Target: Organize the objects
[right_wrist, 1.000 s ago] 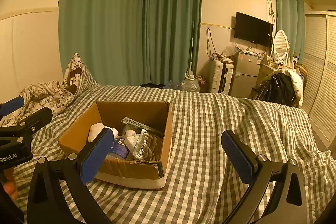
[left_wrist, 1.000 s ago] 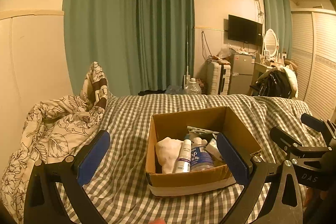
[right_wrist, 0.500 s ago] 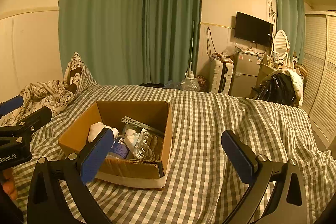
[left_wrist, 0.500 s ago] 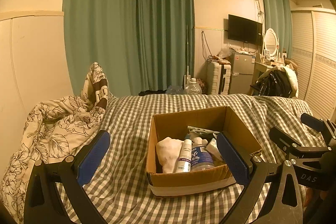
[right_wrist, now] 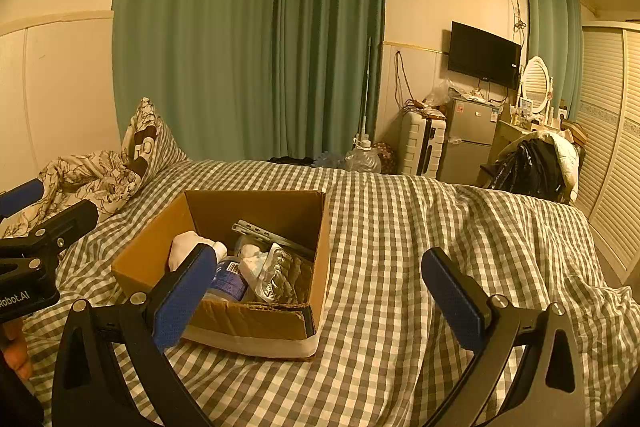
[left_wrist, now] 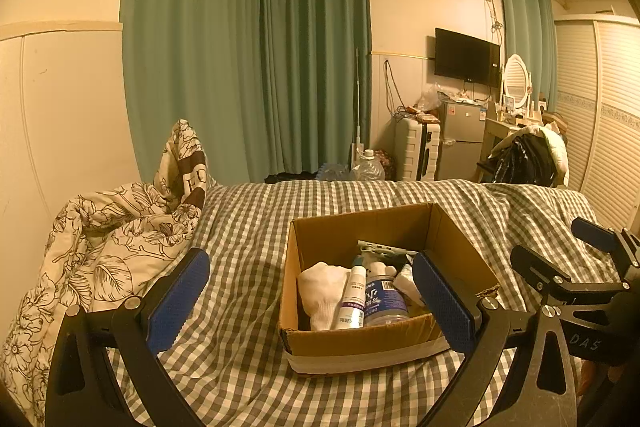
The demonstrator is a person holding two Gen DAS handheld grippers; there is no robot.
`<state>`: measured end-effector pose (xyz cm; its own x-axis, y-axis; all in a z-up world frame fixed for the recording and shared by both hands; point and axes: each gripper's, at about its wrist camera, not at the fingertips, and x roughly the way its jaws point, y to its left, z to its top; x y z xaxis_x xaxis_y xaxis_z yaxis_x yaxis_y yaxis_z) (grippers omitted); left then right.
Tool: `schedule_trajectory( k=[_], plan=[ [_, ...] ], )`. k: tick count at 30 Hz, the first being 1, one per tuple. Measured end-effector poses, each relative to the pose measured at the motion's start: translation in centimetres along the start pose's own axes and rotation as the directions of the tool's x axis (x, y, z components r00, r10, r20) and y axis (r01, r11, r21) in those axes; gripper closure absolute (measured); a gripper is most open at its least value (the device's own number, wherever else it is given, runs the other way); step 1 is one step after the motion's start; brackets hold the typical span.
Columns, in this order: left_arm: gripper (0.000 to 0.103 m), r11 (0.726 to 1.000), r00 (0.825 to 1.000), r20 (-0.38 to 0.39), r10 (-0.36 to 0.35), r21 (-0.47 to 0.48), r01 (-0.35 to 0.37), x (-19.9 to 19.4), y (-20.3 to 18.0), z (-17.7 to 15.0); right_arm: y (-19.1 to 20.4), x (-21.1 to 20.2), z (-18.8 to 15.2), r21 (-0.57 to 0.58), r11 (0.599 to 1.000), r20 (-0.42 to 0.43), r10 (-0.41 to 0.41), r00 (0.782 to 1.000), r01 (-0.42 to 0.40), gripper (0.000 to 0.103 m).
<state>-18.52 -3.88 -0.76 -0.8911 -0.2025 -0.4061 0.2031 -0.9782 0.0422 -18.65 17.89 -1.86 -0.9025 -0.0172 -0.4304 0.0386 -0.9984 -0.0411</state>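
Checked bedding (left_wrist: 248, 227) carries the cardboard box (left_wrist: 360, 343), which holds a bottle (left_wrist: 386, 301), a tube (left_wrist: 352, 301) and perhaps a glove. Nothing has shifted over the last second. Left gripper (left_wrist: 312, 301) and right gripper (right_wrist: 320, 291) hover with jaws wide and empty, the box ahead of both, so tidying looks either done or pending.
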Motion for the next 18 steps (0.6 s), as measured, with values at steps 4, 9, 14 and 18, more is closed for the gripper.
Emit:
schedule_trajectory(
  k=[4,9,14,18],
  plan=[
    [0.0,1.0,1.0,-0.001,0.001,-0.001,-0.001,-0.03,-0.01,0.0,0.0,0.01,-0.08,-0.002,1.0,-0.003,0.002,1.0,-0.002,0.0],
    [0.0,1.0,1.0,-0.001,0.001,-0.001,-0.001,-0.06,0.01,-0.04,0.07,0.05,-0.11,-0.002,1.0,-0.004,0.002,1.0,-0.002,0.0],
    [0.0,1.0,1.0,0.0,0.001,0.001,-0.001,-0.08,0.01,-0.04,0.12,0.2,-0.18,-0.004,1.0,-0.009,0.002,1.0,-0.002,0.0],
    [0.0,1.0,1.0,-0.002,0.0,-0.001,0.0,-0.05,0.02,-0.05,0.19,0.26,-0.26,-0.006,1.0,-0.011,0.003,1.0,-0.003,0.0]
  ],
)
